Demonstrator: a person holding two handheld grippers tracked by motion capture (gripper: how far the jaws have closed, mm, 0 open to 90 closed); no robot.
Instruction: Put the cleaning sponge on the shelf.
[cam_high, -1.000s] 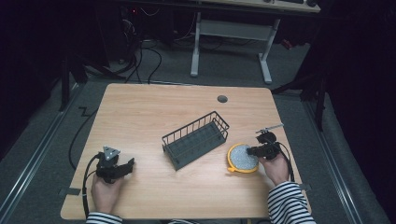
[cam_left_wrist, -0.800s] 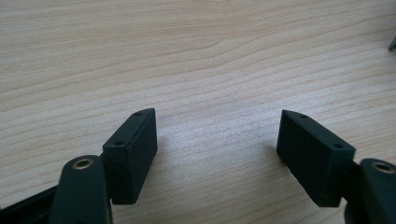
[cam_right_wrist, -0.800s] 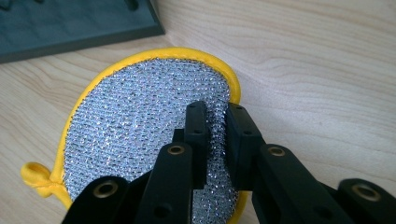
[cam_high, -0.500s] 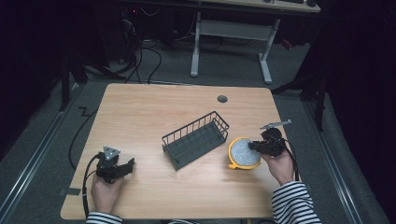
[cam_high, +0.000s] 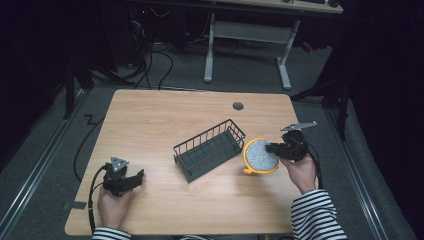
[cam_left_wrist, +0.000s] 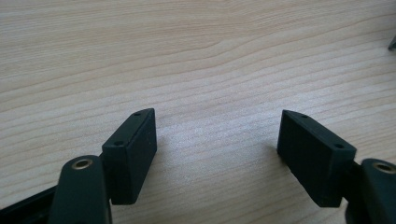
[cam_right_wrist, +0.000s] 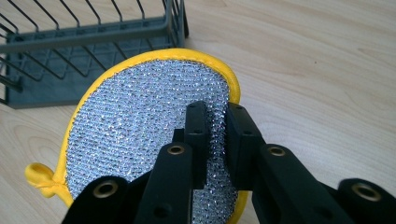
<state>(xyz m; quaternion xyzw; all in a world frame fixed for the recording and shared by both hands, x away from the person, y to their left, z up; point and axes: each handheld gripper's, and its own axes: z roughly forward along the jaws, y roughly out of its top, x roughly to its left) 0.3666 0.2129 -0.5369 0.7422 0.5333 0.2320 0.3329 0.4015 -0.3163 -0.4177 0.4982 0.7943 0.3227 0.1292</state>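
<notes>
Dim room, pale wooden bench (cam_high: 165, 120): my right tool (cam_high: 272, 148) is pinching the near edge of the round scouring pad (cam_high: 260, 155), jaws nearly closed on it, and I am holding it tilted just beside the short right end of the wire basket (cam_high: 210, 150). The basket is lying to the pad's left with its long axis running diagonally, so my right hand is by far the nearer one. The pad is showing a glittery silver mesh face, yellow trim and a small yellow loop (cam_right_wrist: 39, 179); my left tool (cam_high: 131, 179) is resting open and empty on the bench, well apart.

The fingers (cam_right_wrist: 198, 126) hide part of the scouring pad (cam_right_wrist: 140, 121); the basket (cam_right_wrist: 70, 46) is cropped.
</notes>
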